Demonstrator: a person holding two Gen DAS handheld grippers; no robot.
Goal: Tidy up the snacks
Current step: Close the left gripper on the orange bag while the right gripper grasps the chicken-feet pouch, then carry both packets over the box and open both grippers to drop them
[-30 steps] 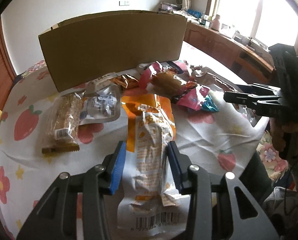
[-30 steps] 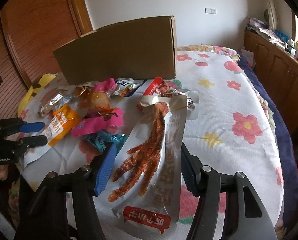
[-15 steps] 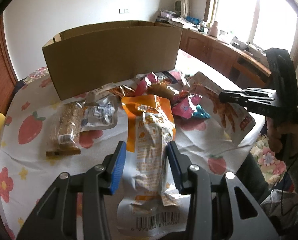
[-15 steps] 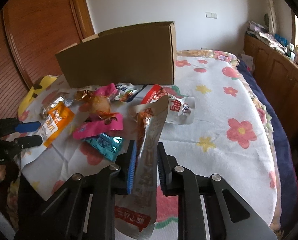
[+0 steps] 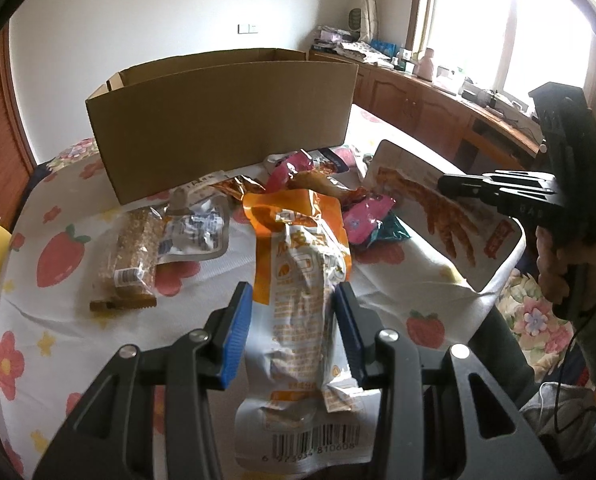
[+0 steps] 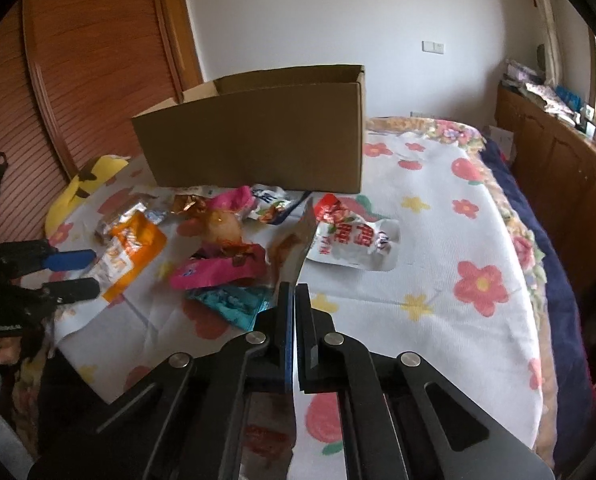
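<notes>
Your left gripper [image 5: 293, 328] holds the orange-and-white snack packet [image 5: 304, 280] lengthwise, its blue pads pressed against the packet's sides; the barcode end is cut off behind the gripper body at the bottom of the left wrist view. Your right gripper [image 6: 294, 304] has its jaws closed flat on the chicken-foot snack pouch [image 5: 442, 216], which the right wrist view shows only edge-on as a thin sheet, so its print cannot be read there; in the left wrist view the same pouch shows its face, lifted and tilted, with the gripper's fingers covering its upper right edge. Your right hand [image 5: 558, 264] is partly hidden behind the gripper handle. The open cardboard box [image 5: 225, 128] stands behind the pile, and its near wall hides whatever lies inside. Between you and the box, on the flower-and-strawberry bedspread [image 6: 438, 240], lies a loose heap: a grain bar in clear wrap [image 5: 131, 256], just beside it a grey spouted pouch [image 5: 195, 232], a pink wrapper [image 6: 217, 268], a teal foil packet [image 6: 233, 298] partly tucked under the pink one, and a red-and-white spouted pouch [image 6: 350, 240] lying apart to the right. The small wrappers nearest the box overlap and are too crumpled to tell apart. A yellow cushion [image 6: 85, 188] is cut off at the bed's left edge, and wooden cabinets [image 5: 418, 108] carrying clutter run under the overexposed window.
</notes>
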